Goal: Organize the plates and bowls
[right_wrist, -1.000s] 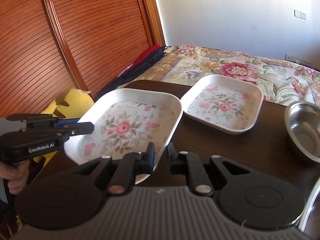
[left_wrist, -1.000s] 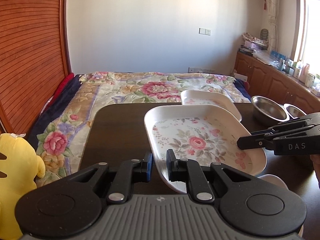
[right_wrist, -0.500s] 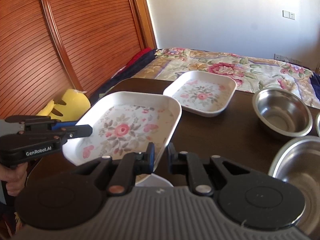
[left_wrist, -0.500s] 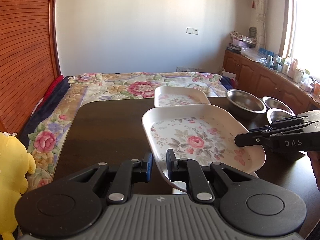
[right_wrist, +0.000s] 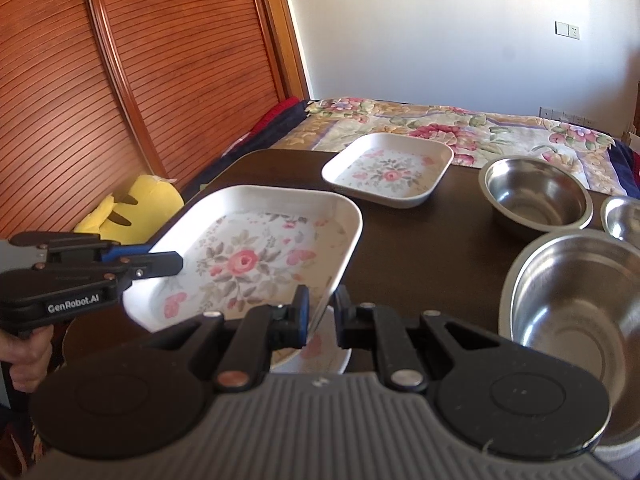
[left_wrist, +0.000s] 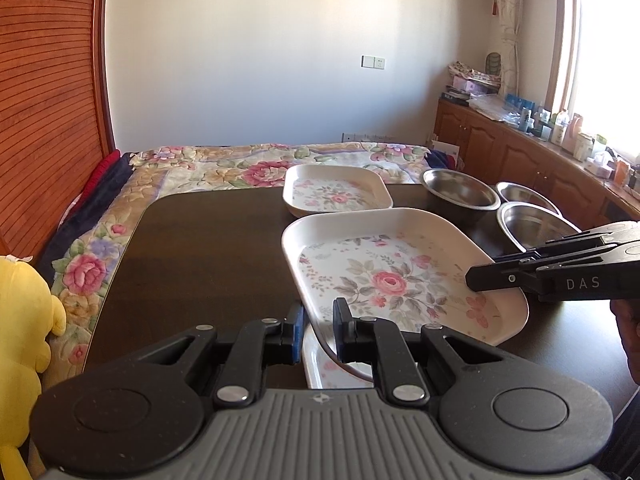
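A large white floral plate (left_wrist: 396, 276) (right_wrist: 256, 252) is held above the dark table by both grippers. My left gripper (left_wrist: 318, 330) is shut on its near-left rim, and shows in the right wrist view (right_wrist: 160, 262). My right gripper (right_wrist: 322, 314) is shut on the opposite rim, and shows in the left wrist view (left_wrist: 486, 276). Another floral plate (left_wrist: 324, 364) (right_wrist: 320, 350) lies right under it. A third floral plate (left_wrist: 336, 196) (right_wrist: 388, 168) sits at the far edge. Three steel bowls (right_wrist: 536, 196) (right_wrist: 580, 308) (right_wrist: 624, 216) stand to the right.
The dark table (left_wrist: 208, 256) borders a bed with a floral cover (left_wrist: 224, 168) at its far side. A yellow plush toy (left_wrist: 20, 320) lies left of the table. Wooden cabinets with clutter (left_wrist: 540, 148) run along the right wall.
Both grippers have pulled back toward the table's near side with the large plate between them. The far plate and bowls look farther off, and a plate underneath has come into view.
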`<move>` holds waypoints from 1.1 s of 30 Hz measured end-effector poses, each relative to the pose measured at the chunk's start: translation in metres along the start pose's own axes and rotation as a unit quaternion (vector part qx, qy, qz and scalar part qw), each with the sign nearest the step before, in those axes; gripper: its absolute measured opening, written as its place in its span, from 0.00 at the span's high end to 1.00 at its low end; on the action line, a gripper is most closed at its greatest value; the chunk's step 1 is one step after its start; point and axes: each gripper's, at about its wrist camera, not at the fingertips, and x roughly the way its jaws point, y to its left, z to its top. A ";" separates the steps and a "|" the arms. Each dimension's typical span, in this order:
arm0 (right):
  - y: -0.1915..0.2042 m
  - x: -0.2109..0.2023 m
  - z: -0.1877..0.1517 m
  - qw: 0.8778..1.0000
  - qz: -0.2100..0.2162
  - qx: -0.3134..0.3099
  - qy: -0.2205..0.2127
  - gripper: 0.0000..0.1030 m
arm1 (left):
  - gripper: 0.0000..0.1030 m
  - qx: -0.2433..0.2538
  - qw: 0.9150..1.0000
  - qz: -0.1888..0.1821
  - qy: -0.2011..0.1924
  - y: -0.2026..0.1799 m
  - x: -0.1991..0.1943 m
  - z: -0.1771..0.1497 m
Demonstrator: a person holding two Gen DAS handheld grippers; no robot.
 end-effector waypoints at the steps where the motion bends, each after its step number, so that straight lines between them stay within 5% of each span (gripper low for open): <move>1: 0.000 -0.002 -0.002 1.000 0.001 0.000 -0.001 0.86 | 0.85 0.001 1.000 -0.001 0.000 -0.002 -0.003 -0.003; 33: 0.012 -0.017 -0.040 1.000 0.005 -0.004 0.002 0.86 | 0.85 -0.003 1.000 -0.006 0.021 -0.009 -0.008 -0.041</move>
